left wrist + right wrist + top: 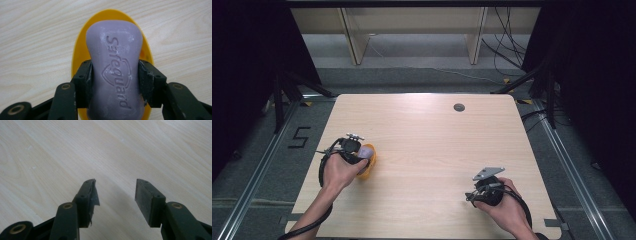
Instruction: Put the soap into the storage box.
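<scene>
A lilac bar of soap, stamped with a brand name and a shield, sits between the pads of my left gripper, which is shut on its narrow waist. Under the soap is a yellow oval soap dish on the wooden table. From above, the left gripper is at the table's left side with the soap and the dish beneath it. My right gripper stands open over bare wood with nothing between its jaws; the high view has it near the front right.
The light wooden table has a round cable hole near its far edge. Black curtains hang on both sides, and shelf legs and cables lie on the floor beyond the table. A torn strip hangs off the right gripper's left pad.
</scene>
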